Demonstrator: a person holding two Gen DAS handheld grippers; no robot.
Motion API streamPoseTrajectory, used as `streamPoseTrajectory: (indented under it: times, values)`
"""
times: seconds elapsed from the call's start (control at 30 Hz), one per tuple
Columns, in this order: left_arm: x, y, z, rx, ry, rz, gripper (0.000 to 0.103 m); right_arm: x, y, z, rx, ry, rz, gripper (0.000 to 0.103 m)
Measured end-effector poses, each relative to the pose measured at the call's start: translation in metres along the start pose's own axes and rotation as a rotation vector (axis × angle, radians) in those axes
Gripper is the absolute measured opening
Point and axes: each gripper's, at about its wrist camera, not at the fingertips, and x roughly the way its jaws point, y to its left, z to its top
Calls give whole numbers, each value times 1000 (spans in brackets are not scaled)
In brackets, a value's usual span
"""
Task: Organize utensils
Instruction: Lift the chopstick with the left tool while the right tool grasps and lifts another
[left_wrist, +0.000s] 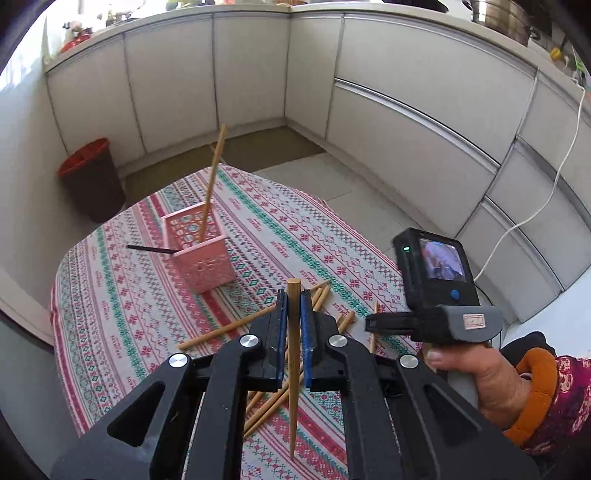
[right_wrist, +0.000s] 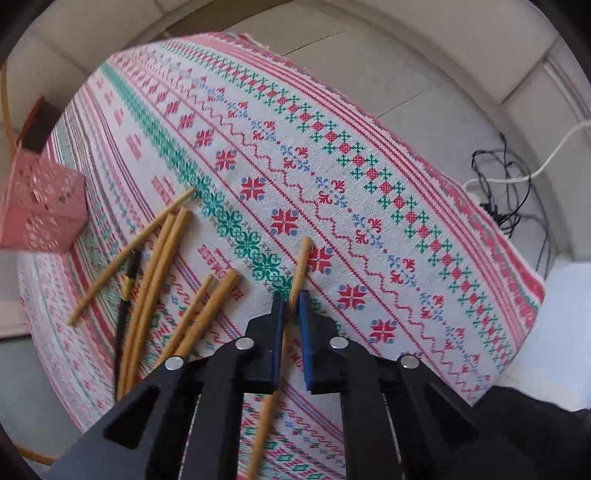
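Left gripper (left_wrist: 294, 308), nearest in the left wrist view, is clenched on one wooden chopstick (left_wrist: 294, 354); blue pads (left_wrist: 282, 325) press it from both sides, jaws nearly together. That chopstick stands almost upright, blunt end above the fingertips, pointed end down, close to the tablecloth (left_wrist: 122, 295); contact with the cloth cannot be told.

Left to right in this view: red-rimmed bin (left_wrist: 90, 181) on the floor, off the table. Pink basket (left_wrist: 201, 254) stands on the cloth, well apart from the gripper. One light chopstick (left_wrist: 213, 181) leans out of its top, one black chopstick (left_wrist: 153, 250) pokes out over its left rim. Loose chopsticks (left_wrist: 225, 328) lie scattered on the cloth behind and below the jaws. Right gripper (left_wrist: 373, 324) is at the right, held by a hand (left_wrist: 476, 380), its tip down among the pile.

Right wrist view, left to right: pink basket at the left edge, then a bunch of wooden chopsticks lying flat with one black one (right_wrist: 125, 295) among them. Right gripper is narrowly parted around a single chopstick (right_wrist: 300, 267) lying on the cloth. The stick runs between the pads, touching the left pad; a thin gap shows at the right pad, so no firm grasp.
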Motion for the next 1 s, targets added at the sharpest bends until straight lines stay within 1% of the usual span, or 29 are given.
streamPoseTrajectory:
  times: [0.07, 0.13, 0.2, 0.27, 0.33, 0.4, 0.47, 0.6, 0.77, 0.83, 0.93, 1.0]
  values:
    - [-8, 4, -1, -17, -17, 6, 6, -2, -6, 0, 28, 11, 45, 6]
    - [-15, 5, -1, -28, -37, 11, 6, -12, -8, -3, 24, -12, 99, 6]
    - [-24, 7, 1, -35, -58, 8, 6, -38, -10, -8, -25, -90, 133, 6]
    - [-32, 6, 3, -42, -77, 15, 6, -69, -15, -15, -75, -188, 161, 6]
    - [-40, 7, 3, -59, -101, 22, 6, -102, -20, -22, -123, -274, 217, 6]
    - [-47, 9, 3, -83, -122, 21, 6, -131, -17, -21, -173, -344, 251, 6]
    - [-57, 10, 6, -103, -156, 28, 6, -163, -21, -28, -217, -423, 281, 6]
    - [-80, 16, 23, -157, -247, 30, 6, -221, -15, -27, -263, -532, 339, 6]
    - [-103, 31, 54, -234, -346, 51, 6, -289, 13, -8, -309, -667, 423, 6]
    - [-110, 38, 69, -260, -380, 77, 6, -307, 27, 0, -320, -696, 465, 6]
    - [-120, 47, 90, -289, -440, 128, 6, -321, 49, 10, -333, -719, 519, 6]
    - [-120, 54, 102, -301, -469, 157, 6, -323, 65, 15, -342, -735, 545, 6]
